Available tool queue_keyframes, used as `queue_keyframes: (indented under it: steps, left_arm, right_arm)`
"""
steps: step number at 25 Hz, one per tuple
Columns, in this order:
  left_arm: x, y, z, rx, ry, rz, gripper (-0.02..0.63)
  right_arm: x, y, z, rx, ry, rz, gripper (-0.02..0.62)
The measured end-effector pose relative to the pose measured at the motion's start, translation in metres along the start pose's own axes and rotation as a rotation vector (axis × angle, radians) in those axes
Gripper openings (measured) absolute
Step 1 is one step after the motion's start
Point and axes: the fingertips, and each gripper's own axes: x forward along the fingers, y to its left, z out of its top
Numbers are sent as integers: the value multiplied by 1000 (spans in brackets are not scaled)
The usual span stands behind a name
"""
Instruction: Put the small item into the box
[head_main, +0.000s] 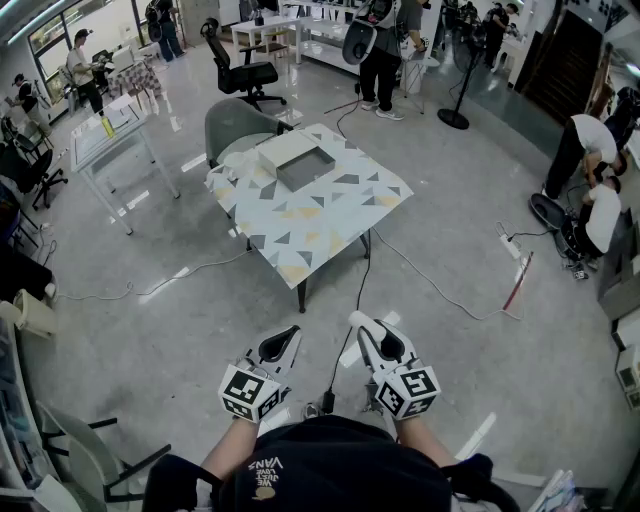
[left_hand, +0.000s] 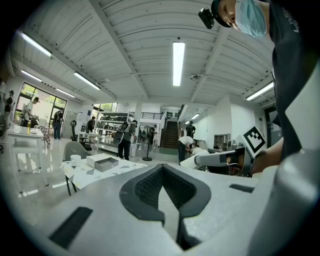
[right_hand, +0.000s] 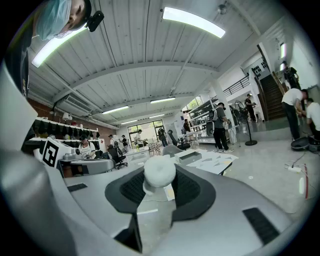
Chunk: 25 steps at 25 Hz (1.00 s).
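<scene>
Hand-held gripper (right_hand: 159, 181), right, pinching white ball (right_hand: 160, 171), indistinct in head view

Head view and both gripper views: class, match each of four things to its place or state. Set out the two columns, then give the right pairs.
1 left hand-held gripper
2 right hand-held gripper
3 open grey rectangular box
4 black wheeled office chair

a standing past the far side of the triangle-patterned table
b jaws together, nothing between them
c on that table
d closed on a small white round item

Pairs: 1-b, 2-d, 3-c, 4-a
</scene>
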Motion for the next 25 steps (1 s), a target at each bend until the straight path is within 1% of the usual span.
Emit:
queue_keyframes:
  steps: [6,12,18,25]
  left_arm:
    - [1,12,-7,-16,10,12,6]
    - [13,21,-12,-27,31,-1,6]
    - [42,31,-12,-38,49,20,6]
    - [105,49,-4,-60,42,79,6]
  right_arm:
    - [7,-2,2,52,-40,17,127]
    - [16,-14,4,54,-36,3,129]
    - [34,-44,12,61,-26,7,129]
    - [72,-103,32,55,-12,51,129]
